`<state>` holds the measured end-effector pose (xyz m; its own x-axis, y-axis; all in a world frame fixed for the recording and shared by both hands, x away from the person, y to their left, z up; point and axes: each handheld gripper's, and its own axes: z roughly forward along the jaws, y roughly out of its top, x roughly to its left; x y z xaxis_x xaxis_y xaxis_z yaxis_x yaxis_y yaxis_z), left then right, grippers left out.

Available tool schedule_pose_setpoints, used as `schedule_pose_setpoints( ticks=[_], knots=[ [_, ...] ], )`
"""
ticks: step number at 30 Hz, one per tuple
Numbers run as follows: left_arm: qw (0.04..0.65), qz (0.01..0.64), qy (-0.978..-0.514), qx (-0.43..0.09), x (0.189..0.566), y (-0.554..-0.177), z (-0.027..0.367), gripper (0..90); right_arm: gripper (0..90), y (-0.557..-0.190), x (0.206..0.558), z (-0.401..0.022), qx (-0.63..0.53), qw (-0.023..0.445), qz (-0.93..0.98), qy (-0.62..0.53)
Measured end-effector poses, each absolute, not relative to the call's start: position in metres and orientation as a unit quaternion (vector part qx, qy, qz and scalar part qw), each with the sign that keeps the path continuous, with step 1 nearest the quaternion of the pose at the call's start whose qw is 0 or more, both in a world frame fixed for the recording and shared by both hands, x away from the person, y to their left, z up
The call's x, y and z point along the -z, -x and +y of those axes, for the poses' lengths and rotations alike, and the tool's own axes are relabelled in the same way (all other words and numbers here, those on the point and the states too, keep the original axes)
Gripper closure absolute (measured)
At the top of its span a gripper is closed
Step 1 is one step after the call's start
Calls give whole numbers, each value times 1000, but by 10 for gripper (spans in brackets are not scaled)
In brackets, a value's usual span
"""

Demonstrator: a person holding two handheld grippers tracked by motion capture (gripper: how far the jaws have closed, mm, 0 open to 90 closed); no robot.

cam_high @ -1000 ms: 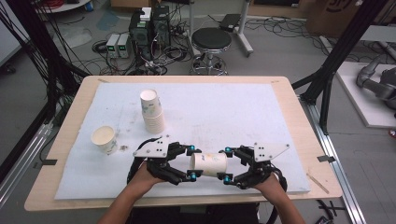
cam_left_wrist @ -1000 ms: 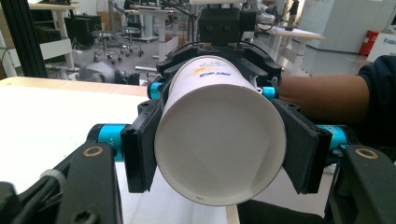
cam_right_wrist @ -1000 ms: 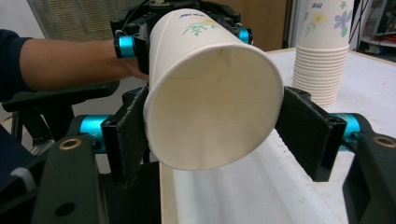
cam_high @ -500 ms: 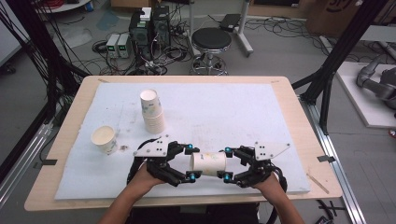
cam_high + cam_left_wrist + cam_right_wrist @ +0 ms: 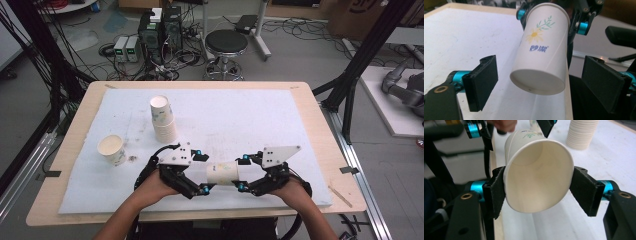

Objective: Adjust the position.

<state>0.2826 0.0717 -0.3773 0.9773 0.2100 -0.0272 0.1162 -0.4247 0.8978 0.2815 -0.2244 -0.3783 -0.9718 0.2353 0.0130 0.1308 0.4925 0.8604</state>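
Cup point(image 5: 223, 173) at lower centre now freed by my left gripper point(image 5: 202, 172), jaws just opened wide, while my right gripper point(image 5: 242, 174) alone pinches its rim.

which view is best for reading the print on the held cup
The left gripper view: the paper cup turns its side to the camera, showing a flower, a sprig and blue characters. The right gripper view looks into the cup's open mouth; the high view shows it small between both grippers.
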Motion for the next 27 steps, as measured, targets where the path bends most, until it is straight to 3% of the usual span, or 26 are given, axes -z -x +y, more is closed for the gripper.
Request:
schedule_pose_setpoints(
  ticks=[12, 27],
  knots=[
    [467, 75, -880, -51, 377, -288, 60, 153, 321, -290, 352, -197, -388, 74, 917, -57],
    [417, 59, -905, -54, 380, -289, 49, 191, 317, -293, 342, -174, -314, 84, 945, -32]
  ],
)
